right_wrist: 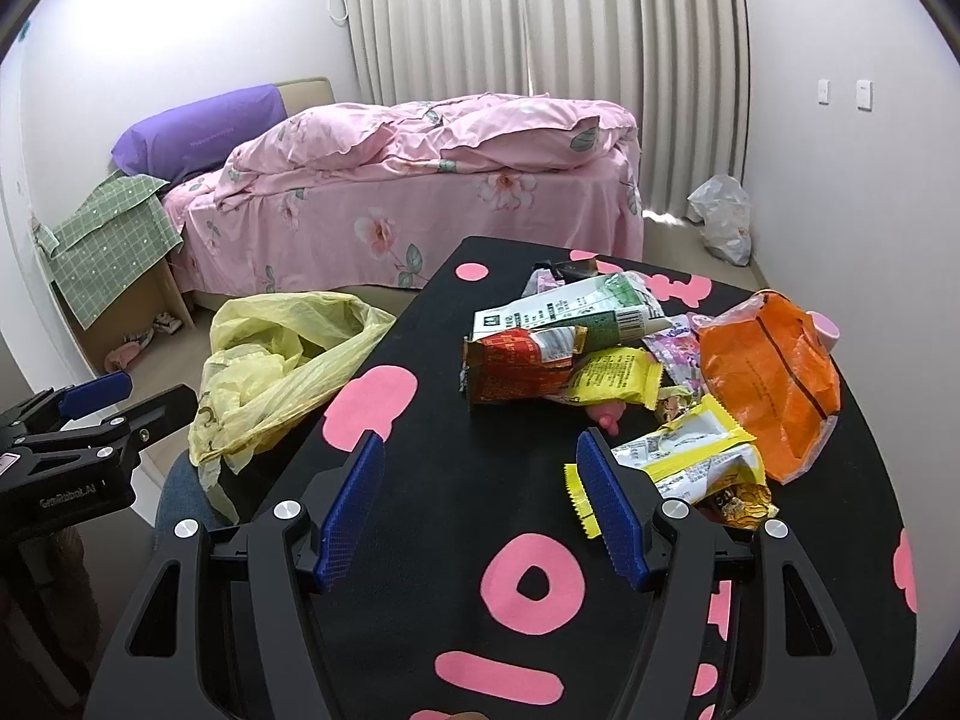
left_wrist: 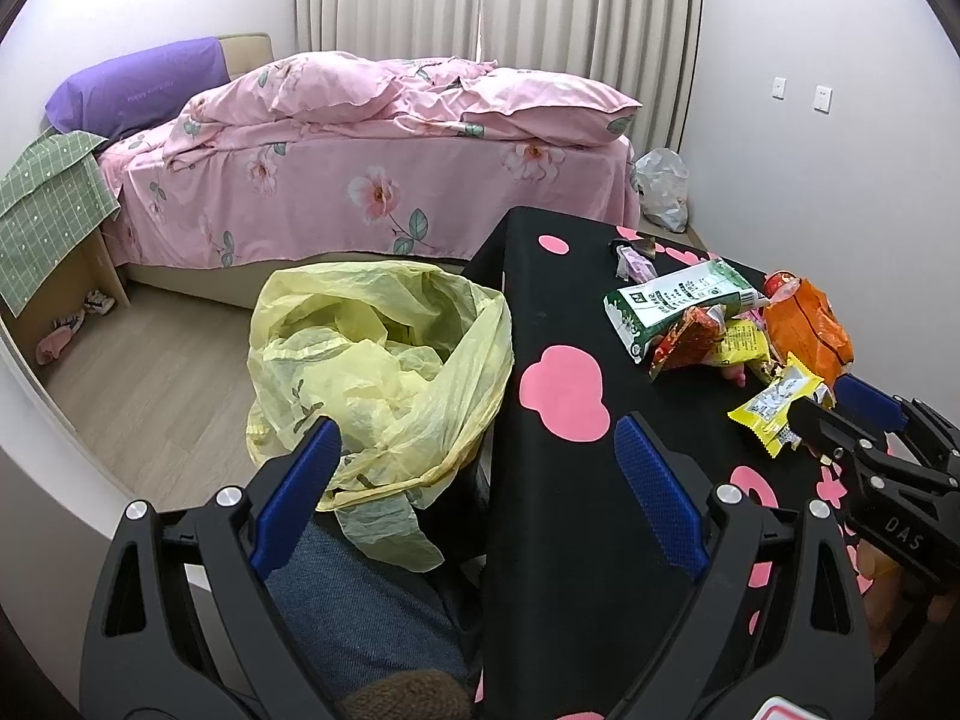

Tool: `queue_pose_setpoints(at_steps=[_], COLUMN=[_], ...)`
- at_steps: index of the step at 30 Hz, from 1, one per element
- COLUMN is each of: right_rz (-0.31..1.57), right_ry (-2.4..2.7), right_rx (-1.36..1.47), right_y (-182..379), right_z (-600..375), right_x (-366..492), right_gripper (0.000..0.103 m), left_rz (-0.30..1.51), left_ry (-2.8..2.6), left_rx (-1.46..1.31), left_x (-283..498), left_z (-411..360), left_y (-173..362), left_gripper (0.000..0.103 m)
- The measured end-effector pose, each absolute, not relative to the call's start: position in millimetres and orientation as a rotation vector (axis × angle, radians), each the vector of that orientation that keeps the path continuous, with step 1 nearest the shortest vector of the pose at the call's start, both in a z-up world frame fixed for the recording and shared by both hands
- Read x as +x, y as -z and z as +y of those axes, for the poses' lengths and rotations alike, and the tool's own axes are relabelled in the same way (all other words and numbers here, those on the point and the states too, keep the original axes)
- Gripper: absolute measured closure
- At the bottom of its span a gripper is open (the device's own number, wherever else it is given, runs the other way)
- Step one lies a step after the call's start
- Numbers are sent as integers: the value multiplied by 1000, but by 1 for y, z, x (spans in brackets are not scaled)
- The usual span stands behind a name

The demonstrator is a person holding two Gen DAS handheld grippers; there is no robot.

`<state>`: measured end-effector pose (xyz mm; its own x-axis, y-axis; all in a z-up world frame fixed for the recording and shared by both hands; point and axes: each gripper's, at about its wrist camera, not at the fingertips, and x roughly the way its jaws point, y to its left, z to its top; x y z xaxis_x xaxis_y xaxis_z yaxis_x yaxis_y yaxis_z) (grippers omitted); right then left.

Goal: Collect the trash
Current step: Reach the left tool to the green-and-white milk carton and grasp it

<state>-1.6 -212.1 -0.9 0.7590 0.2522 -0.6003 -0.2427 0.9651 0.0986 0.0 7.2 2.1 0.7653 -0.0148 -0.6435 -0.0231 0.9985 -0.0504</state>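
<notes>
Left of the counter [right_wrist: 420, 480] the yellow bag [left_wrist: 384, 360] stands open-mouthed; its bottom hides behind my left claw [left_wrist: 474, 450], spread wide and empty just off the counter's left edge. On the counter lies one heap of wrappers [right_wrist: 630, 372]: one green-and-white carton, one red packet, one orange bag, and I count three yellow wrappers, though overlaps make that unsure. A pink thing under the heap is too buried to name. My right claw [right_wrist: 480, 492], also wide and empty, hovers over the counter, the nearest yellow wrapper [right_wrist: 690, 456] touching its right finger.
</notes>
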Motion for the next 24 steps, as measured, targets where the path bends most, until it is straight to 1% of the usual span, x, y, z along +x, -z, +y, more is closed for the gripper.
queue_pose_setpoints(at_steps=[6,13,17,19,20,24], right_rz=[659,657,698,711,716,761], right_ry=[-205,-125,-93,-93,-110,-144], right_rx=[30,-57,-71,-57,-34,52], right_y=[3,8,20,24,27,37], right_z=[-235,-273,-305,-319,-331,-359], right_x=[9,39,67,76,80,87], right_gripper=[40,40,40,40,40,40], left_rz=[698,694,705,712,716,774], left_ry=[40,186,355,436,487,681], left_rx=[-53,4,-36,-43,-31,124], left_x=[19,66,115,139,155,200], left_z=[-1,-33,-54,-65,-75,-122], left_y=[8,19,16,13,12,10], left_gripper=[15,15,15,11,9,9])
